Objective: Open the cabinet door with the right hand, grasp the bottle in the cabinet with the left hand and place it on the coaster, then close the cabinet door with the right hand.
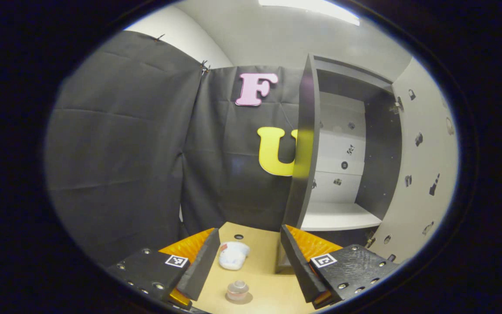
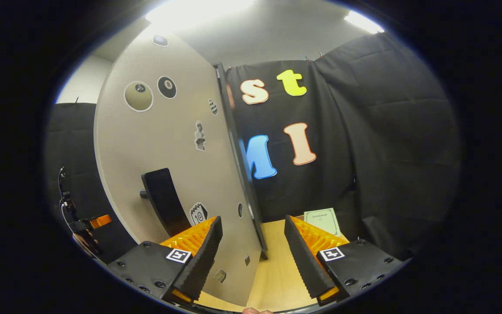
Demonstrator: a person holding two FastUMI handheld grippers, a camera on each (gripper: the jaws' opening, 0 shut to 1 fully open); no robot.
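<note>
bottle [image 1: 237, 291] on coaster [image 1: 245, 299], below betw open left tool [image 1: 247, 257] fingers.

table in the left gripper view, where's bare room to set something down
Bare tabletop lies between the white crumpled item and the cabinet base. The cabinet shelf is bare too. It is tighter lower down, where the bottle on the coaster sits close below the white item.
</note>
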